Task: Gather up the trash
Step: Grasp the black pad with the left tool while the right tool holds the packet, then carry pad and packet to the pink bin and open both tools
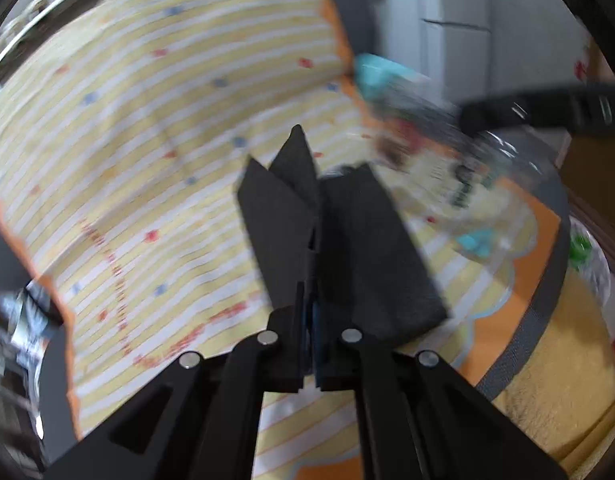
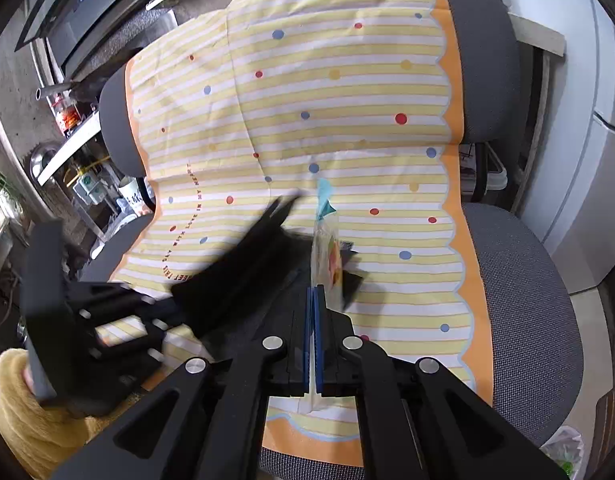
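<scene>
You're looking at a grey fabric office chair (image 2: 519, 264) draped with a yellow-and-white striped, dotted cloth with an orange scalloped border (image 2: 327, 92). White shelves with jars and kitchen clutter (image 2: 79, 140) stand to its left.

The right tongs (image 2: 315, 280) are clamped together, and the left tongs (image 1: 307, 184) are closed, fingertips touching.

A striped cloth (image 2: 307, 92) lies draped over the seat and backrest of an office chair (image 2: 523, 280), a plastic wrapper (image 2: 327, 248) stands over the cloth mid-seat, with the left gripper (image 2: 275, 216) just to its left.
</scene>
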The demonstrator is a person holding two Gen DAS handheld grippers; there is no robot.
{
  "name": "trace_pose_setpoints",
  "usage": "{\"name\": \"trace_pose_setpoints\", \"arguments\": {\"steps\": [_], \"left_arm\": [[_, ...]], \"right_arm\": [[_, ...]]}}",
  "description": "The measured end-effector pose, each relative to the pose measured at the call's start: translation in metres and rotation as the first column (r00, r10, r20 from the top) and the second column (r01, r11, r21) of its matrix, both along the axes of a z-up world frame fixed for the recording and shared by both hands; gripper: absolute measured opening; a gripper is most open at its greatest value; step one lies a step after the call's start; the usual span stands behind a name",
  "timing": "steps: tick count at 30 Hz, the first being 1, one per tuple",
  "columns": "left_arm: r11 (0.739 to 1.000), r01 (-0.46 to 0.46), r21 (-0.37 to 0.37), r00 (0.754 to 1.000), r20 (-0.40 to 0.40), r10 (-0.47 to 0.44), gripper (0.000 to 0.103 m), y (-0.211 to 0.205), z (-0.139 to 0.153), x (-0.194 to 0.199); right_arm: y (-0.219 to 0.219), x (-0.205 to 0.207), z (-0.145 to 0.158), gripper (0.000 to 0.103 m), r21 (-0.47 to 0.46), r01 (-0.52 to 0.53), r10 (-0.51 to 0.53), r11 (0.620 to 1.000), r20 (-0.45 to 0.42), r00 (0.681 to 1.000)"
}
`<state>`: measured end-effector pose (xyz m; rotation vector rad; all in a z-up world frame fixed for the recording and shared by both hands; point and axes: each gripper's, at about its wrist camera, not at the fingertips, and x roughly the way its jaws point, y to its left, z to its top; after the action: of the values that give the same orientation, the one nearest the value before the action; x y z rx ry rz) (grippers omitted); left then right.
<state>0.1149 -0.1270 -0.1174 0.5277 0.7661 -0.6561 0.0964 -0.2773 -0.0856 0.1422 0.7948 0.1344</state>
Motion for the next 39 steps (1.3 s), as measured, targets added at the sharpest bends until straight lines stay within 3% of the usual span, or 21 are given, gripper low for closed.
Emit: {"name": "trace_pose_setpoints", "arguments": {"steps": [3, 5, 7, 12, 13, 14, 16, 21, 23, 26, 29, 31, 35, 38, 39], "left_arm": [[0.996, 0.088, 0.033, 0.996, 0.007, -0.088, 0.006, -0.022, -0.010, -0.009], [0.990, 0.136, 0.030, 0.990, -0.040, -0.135, 0.015, -0.034, -0.018, -0.010], [0.988, 0.154, 0.024, 0.984, -0.090, -0.151, 0.016, -0.039, -0.028, -0.008], [0.990, 0.138, -0.041, 0.981, -0.132, -0.142, 0.022, -0.032, -0.028, -0.009], [0.991, 0.122, -0.058, 0.981, -0.146, -0.130, 0.032, -0.025, -0.025, -0.010], [0.993, 0.100, -0.068, 0.983, -0.149, -0.109, 0.051, -0.017, -0.021, -0.010], [0.994, 0.054, -0.091, 0.987, -0.145, -0.067, 0.062, -0.003, -0.014, -0.015], [0.971, -0.086, -0.223, 0.970, -0.240, 0.031, 0.062, 0.037, -0.003, -0.009], [0.950, -0.148, -0.273, 0.946, -0.319, 0.055, 0.062, 0.043, -0.008, 0.002], [0.934, -0.221, -0.282, 0.907, -0.410, 0.091, 0.060, 0.043, -0.021, 0.012], [0.925, -0.238, -0.295, 0.883, -0.464, 0.079, 0.057, 0.031, -0.034, 0.024], [0.920, -0.243, -0.309, 0.883, -0.463, 0.078, 0.057, 0.028, -0.035, 0.031], [0.896, -0.281, -0.343, 0.861, -0.502, 0.079, 0.056, 0.022, -0.033, 0.040], [0.840, -0.317, -0.441, 0.848, -0.529, 0.043, 0.056, 0.027, -0.026, 0.049], [0.798, -0.338, -0.498, 0.834, -0.552, 0.009, 0.056, 0.031, -0.022, 0.053]], "right_arm": [[-0.004, 0.004, 0.002, 0.002, 0.019, -0.003, 0.002, 1.000, 0.010, 1.000], [-0.005, 0.010, 0.004, 0.002, 0.024, -0.008, 0.007, 1.000, 0.018, 1.000], [-0.004, 0.018, 0.000, 0.002, 0.028, -0.026, 0.026, 0.999, 0.002, 1.000], [0.004, 0.057, -0.049, 0.002, 0.066, -0.067, 0.077, 0.996, -0.162, 0.984], [0.004, 0.062, -0.060, 0.002, 0.048, -0.055, 0.063, 0.997, -0.193, 0.979], [0.003, 0.065, -0.073, 0.002, 0.031, -0.038, 0.044, 0.999, -0.226, 0.973], [-0.002, 0.064, -0.090, 0.002, 0.026, -0.019, 0.025, 0.999, -0.263, 0.965], [-0.011, 0.053, -0.096, 0.002, 0.054, -0.013, 0.027, 0.998, -0.269, 0.963], [-0.010, 0.054, -0.099, 0.002, 0.041, -0.014, 0.024, 0.999, -0.269, 0.963], [-0.008, 0.055, -0.101, 0.002, 0.054, -0.010, 0.024, 0.998, -0.270, 0.963], [-0.010, 0.055, -0.104, 0.002, 0.093, -0.004, 0.029, 0.996, -0.270, 0.962], [-0.018, 0.055, -0.103, 0.002, 0.119, -0.003, 0.036, 0.993, -0.270, 0.962], [-0.027, 0.054, -0.105, 0.002, 0.179, 0.015, 0.033, 0.984, -0.261, 0.965], [-0.038, 0.055, -0.108, 0.002, 0.241, 0.032, 0.032, 0.970, -0.257, 0.966], [-0.043, 0.054, -0.109, 0.002, 0.267, 0.042, 0.030, 0.963, -0.258, 0.966]]}}
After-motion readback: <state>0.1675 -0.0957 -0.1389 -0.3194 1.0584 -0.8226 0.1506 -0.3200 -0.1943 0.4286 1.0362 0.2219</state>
